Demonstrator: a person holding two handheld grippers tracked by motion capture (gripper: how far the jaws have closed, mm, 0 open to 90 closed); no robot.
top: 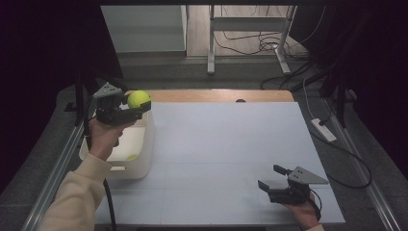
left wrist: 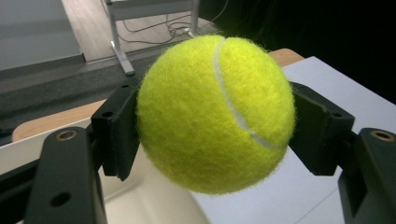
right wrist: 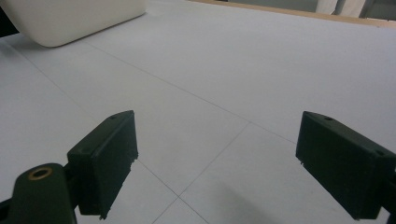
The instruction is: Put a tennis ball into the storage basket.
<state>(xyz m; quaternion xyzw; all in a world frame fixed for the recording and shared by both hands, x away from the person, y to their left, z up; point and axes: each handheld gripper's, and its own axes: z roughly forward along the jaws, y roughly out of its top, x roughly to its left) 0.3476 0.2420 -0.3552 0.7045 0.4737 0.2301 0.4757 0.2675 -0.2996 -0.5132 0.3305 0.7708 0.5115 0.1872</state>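
While the left gripper [top: 142,107] is clenched across the widest part of a fuzzy tennis ball [top: 138,99], the ball is held above the white bin [top: 144,154] at the tabletop's left edge; a light, springy, grippy thing is judged; the right gripper [top: 272,177] is held open, empty

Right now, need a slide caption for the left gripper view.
Left gripper shut on a fuzzy yellow-green tennis ball, held above the white plastic bin at the table edge.
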